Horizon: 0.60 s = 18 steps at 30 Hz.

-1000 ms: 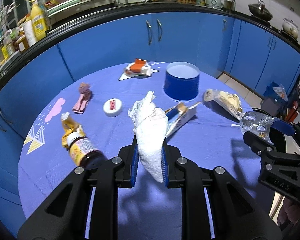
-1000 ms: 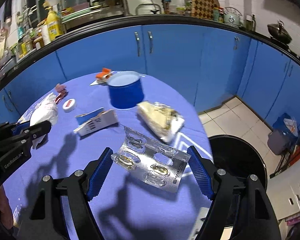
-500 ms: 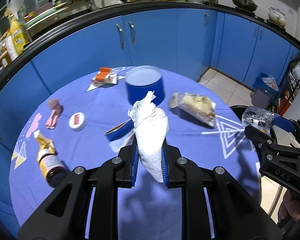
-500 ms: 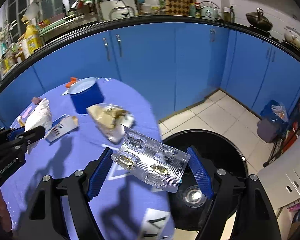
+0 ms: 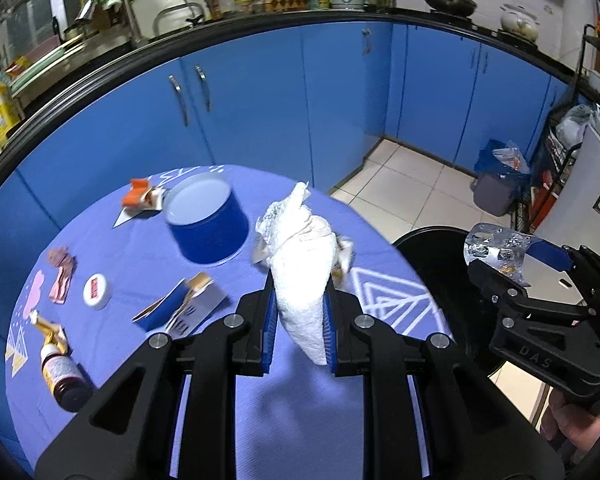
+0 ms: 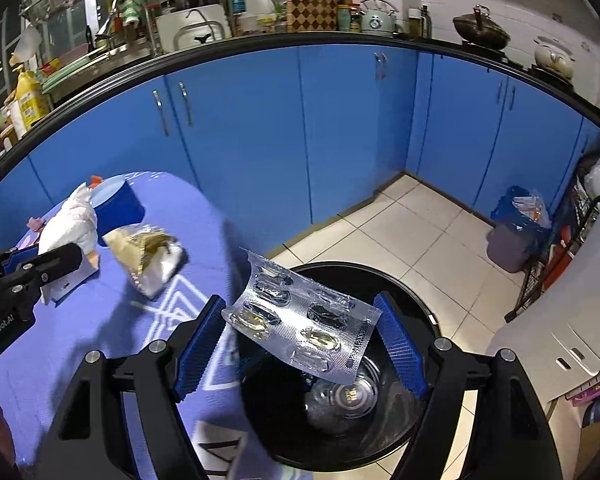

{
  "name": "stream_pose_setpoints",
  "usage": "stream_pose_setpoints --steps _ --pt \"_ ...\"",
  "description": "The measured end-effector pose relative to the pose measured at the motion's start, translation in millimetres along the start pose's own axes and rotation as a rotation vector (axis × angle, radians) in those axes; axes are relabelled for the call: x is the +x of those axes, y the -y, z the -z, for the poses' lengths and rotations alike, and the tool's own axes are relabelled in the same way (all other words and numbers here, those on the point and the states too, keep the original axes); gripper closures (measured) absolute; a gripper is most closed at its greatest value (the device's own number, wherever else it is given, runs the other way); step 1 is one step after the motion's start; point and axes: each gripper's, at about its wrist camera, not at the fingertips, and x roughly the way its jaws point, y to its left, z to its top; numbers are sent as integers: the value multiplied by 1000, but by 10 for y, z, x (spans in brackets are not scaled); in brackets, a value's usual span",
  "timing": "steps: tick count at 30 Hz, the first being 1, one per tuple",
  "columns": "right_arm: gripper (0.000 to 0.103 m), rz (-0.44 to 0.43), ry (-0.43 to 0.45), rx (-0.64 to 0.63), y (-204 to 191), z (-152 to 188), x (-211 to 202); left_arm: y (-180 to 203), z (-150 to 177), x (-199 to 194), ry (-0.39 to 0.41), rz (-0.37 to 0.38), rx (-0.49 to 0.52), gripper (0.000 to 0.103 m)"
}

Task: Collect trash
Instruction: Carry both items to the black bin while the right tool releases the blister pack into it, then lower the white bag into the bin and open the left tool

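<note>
My left gripper (image 5: 298, 322) is shut on a crumpled white paper towel (image 5: 302, 264) and holds it above the purple table (image 5: 260, 412). My right gripper (image 6: 300, 338) is shut on a silver blister pack (image 6: 300, 320) and holds it over the open black trash bin (image 6: 336, 396) beside the table. The bin (image 5: 432, 248) and the right gripper with the pack (image 5: 496, 250) also show at the right of the left wrist view. The towel (image 6: 70, 226) shows at the left of the right wrist view.
On the table lie a blue tub (image 5: 206, 222), a torn blue carton (image 5: 180, 308), a brown bottle (image 5: 62, 376), a white cap (image 5: 97, 291), pink wrappers (image 5: 62, 276), an orange packet (image 5: 140, 198) and a foil snack bag (image 6: 148, 256). Blue cabinets stand behind. A small bin (image 6: 516, 228) stands on the tiled floor.
Both grippers have swung right, away from the table's middle. The right gripper with the blister pack has come over the black bin. Both grips are unchanged.
</note>
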Motion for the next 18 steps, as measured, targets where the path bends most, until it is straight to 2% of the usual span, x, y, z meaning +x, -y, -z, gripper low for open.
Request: stream_pose_setpoints --steps 5,7,10,18 --pt "24 -6 -7 24 134 -3 27 154 -92 77 -1 16 20 83" --pt "23 30 -7 11 163 -7 43 211 -122 101 -1 23 29 83" --pt "9 92 8 -14 185 -1 52 301 -166 130 -1 31 43 83" --pt "7 129 2 10 435 47 65 637 -293 194 2 67 99 83"
